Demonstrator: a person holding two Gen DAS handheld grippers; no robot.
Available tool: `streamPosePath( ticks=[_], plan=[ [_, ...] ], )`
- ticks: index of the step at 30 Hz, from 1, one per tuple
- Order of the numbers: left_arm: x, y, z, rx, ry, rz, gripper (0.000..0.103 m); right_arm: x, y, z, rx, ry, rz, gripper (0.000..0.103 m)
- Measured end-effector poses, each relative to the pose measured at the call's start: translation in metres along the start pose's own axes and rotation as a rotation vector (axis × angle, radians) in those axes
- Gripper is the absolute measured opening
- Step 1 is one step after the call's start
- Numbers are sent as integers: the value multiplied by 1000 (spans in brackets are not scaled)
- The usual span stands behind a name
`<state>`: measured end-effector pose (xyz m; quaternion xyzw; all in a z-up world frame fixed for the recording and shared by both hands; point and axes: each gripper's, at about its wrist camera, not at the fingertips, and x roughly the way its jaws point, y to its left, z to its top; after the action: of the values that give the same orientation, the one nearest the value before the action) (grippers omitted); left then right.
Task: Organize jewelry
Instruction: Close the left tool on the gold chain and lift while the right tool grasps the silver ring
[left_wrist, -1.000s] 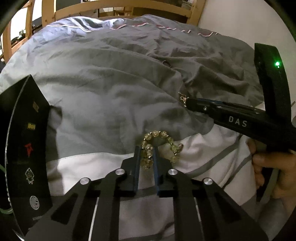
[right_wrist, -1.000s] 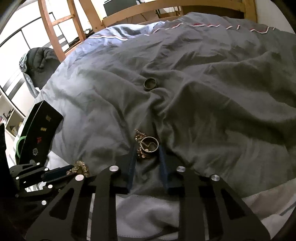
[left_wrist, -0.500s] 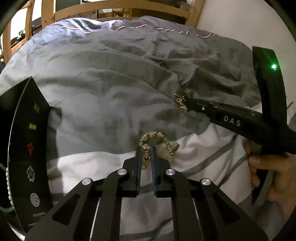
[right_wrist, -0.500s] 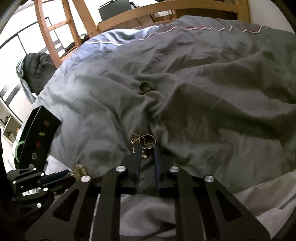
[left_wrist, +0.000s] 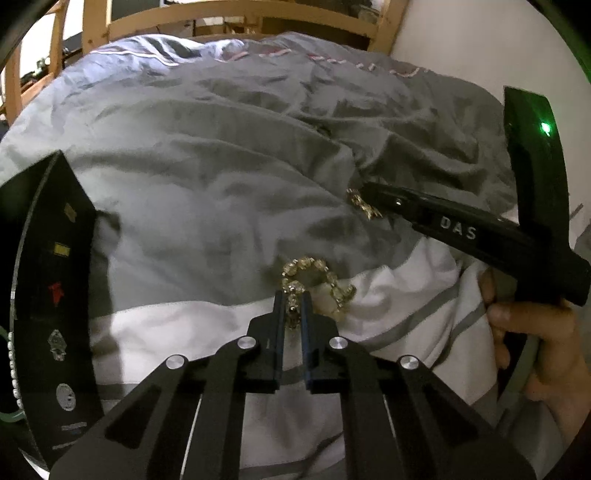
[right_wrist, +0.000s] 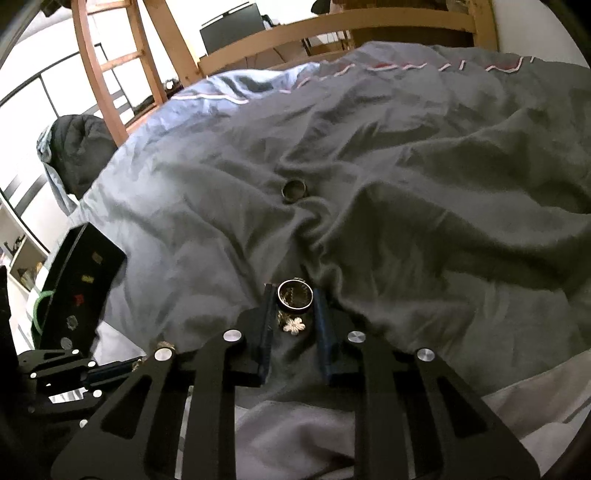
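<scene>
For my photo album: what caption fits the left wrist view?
Left tongs pinching a beaded bracelet on a grey duvet, black box alongside.

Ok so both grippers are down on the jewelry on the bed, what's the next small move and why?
Probably lift the left gripper straight up a little: it is shut on the beaded bracelet, the rest lying on the duvet. The right gripper is closing around the ring, so let it finish.
</scene>
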<state>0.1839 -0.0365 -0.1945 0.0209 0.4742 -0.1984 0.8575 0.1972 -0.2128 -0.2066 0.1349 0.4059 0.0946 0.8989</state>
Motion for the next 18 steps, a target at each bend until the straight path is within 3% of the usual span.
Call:
streamPosePath(
  ticks=[5,18],
  plan=[
    [-12,4,2,-22,-59,-23,8,-6,3,2,-8,-38,4,21],
    [-19,3,6,-21,-80,4,7,-15,8,4,-39,-71,-14,21]
  ],
)
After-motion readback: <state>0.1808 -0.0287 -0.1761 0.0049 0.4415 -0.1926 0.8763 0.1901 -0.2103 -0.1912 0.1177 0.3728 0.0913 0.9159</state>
